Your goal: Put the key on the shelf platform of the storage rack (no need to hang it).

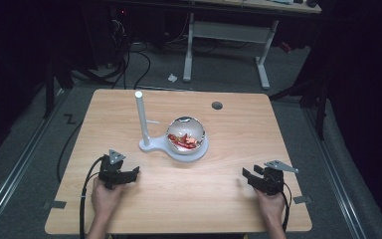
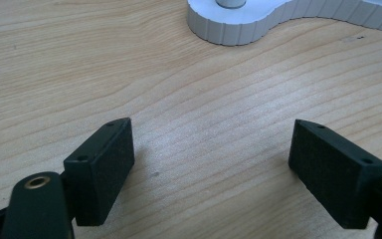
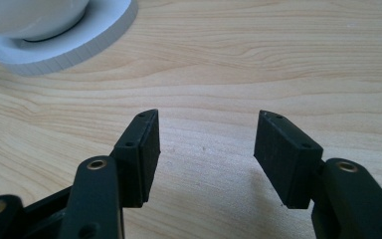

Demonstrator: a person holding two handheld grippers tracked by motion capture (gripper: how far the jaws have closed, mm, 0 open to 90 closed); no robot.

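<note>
A white bowl with red pieces inside sits on a white base at the table's middle. A white upright post rises from the base's left end. My left gripper rests low on the table near the front left, open, jaws wide apart with bare wood between them; the base's edge lies ahead of it. My right gripper rests at the front right, open and empty; the bowl and base show at its upper left.
The wooden table has a round cable hole near its far edge. Beyond the table stand a white desk frame and cables on the grey floor. A black cable trails from the left gripper.
</note>
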